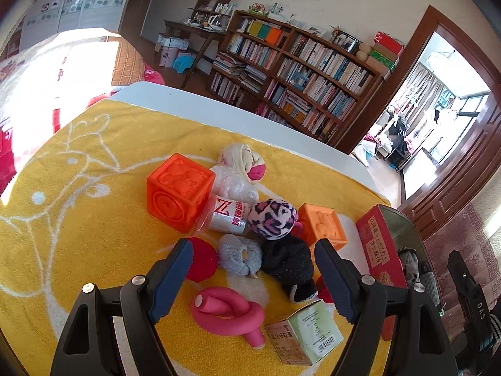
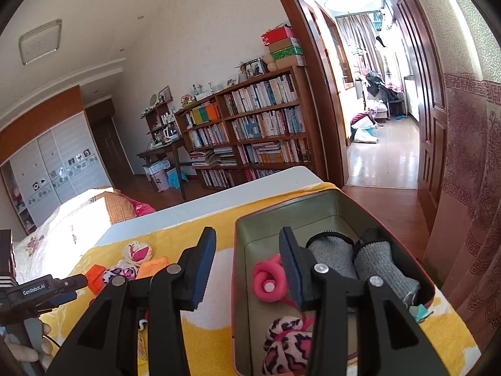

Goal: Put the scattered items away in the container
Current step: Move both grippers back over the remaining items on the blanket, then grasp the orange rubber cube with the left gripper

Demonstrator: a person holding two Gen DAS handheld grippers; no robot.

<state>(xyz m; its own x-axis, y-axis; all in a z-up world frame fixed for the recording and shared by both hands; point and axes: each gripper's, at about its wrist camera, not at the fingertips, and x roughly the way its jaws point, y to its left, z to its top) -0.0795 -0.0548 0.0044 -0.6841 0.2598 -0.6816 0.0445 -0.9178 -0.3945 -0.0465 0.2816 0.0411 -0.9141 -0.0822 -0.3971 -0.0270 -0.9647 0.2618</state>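
My left gripper (image 1: pixel 255 246) stands open over a pile on the yellow towel (image 1: pixel 78 219), with nothing held. Just past its fingertips lie a grey sock ball (image 1: pixel 239 253), a black sock (image 1: pixel 288 264) and a red round piece (image 1: pixel 202 258). A pink knotted foam tube (image 1: pixel 228 311) and a green-white box (image 1: pixel 308 333) lie under it. My right gripper (image 2: pixel 247 232) is open and empty, straddling the left wall of the red tin (image 2: pixel 313 199). Inside the tin lie grey socks (image 2: pixel 338 257), another pink knotted tube (image 2: pixel 269 282) and a leopard-print sock ball (image 2: pixel 288 341).
Farther back lie a big orange cube (image 1: pixel 180 191), a smaller orange cube (image 1: pixel 322 224), a labelled can (image 1: pixel 227 216), a leopard-print sock ball (image 1: pixel 272 219) and a cream-pink sock ball (image 1: pixel 244 159). The red tin (image 1: pixel 380 244) stands at the towel's right edge. A bookcase (image 1: pixel 313 81) lines the wall behind.
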